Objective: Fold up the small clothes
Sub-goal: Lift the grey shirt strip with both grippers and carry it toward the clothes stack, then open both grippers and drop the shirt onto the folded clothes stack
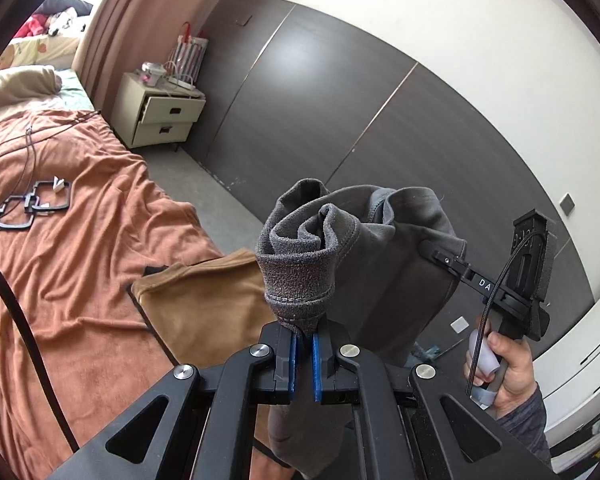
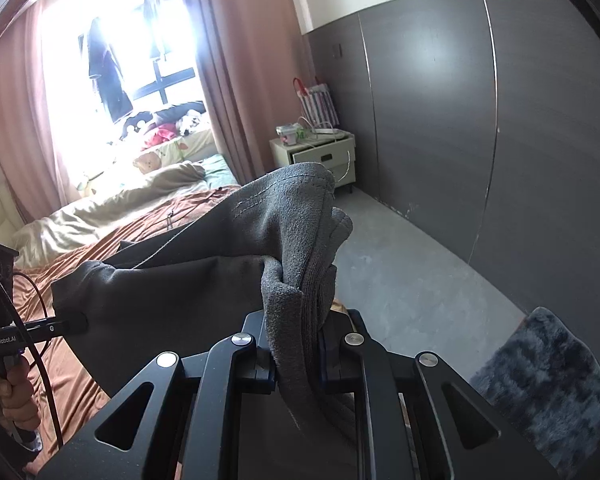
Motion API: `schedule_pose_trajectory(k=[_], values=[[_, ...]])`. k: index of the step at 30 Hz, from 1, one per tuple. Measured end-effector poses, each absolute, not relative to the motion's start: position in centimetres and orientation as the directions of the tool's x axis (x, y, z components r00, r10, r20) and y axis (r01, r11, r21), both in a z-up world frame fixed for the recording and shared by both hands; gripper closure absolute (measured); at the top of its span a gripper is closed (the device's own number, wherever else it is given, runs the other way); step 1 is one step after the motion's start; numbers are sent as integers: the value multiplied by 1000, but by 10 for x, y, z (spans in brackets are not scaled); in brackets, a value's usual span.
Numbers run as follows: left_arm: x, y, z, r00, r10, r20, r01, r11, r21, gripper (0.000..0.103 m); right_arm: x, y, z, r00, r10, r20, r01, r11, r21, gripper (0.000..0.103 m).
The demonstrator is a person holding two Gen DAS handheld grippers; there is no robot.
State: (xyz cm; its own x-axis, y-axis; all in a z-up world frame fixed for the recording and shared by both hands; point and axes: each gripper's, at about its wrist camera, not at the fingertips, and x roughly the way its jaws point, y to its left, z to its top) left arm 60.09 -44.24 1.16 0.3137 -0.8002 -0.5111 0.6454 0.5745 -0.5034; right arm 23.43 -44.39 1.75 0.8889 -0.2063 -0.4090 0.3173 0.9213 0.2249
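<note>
A grey garment (image 1: 384,264) hangs in the air, stretched between both grippers above the bed's edge. In the left wrist view my left gripper (image 1: 305,332) is shut on a bunched corner of it, the cloth pinched between the blue pads (image 1: 293,360). To the right, my right gripper (image 1: 434,250) clamps the other end, with a hand (image 1: 504,368) on its handle. In the right wrist view my right gripper (image 2: 300,336) is shut on a thick fold of the grey garment (image 2: 188,304). My left gripper (image 2: 78,323) bites the far end at the left.
An orange-brown blanket (image 1: 68,280) covers the bed, with a folded tan garment (image 1: 204,304) near its edge and black frames with a cable (image 1: 32,204) farther left. A cream nightstand (image 1: 160,116) stands by the dark panelled wall. A dark fluffy rug (image 2: 540,384) lies on the grey floor.
</note>
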Motion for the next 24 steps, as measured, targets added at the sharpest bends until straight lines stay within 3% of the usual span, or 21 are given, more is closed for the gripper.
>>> schedule_pose_trajectory(k=[9,12,14,15,16,19,24], values=[[663,-455,-33,316,-784,-534,576,606,-549,97,273,-453,8,848,-245,-470,386,893,232,92],[683,-452,-49,325,-770,-549,523,630,-574,97,288,-452,1,846,-237,-478,382,894,234,87],[696,-452,-64,330,-723,-606,467,683,-561,82,304,-454,-10,801,-250,-544,425,877,224,71],[702,-450,-73,329,-697,-636,435,710,-554,77,306,-457,-14,781,-263,-567,452,864,221,56],[706,-446,-82,335,-675,-657,404,733,-547,69,307,-458,-16,769,-274,-578,471,854,223,53],[708,-431,-95,382,-654,-653,371,756,-540,60,298,-456,-14,772,-274,-574,467,857,219,53],[704,-425,-112,370,-635,-678,388,769,-508,59,280,-454,-20,750,-283,-598,465,868,172,53]])
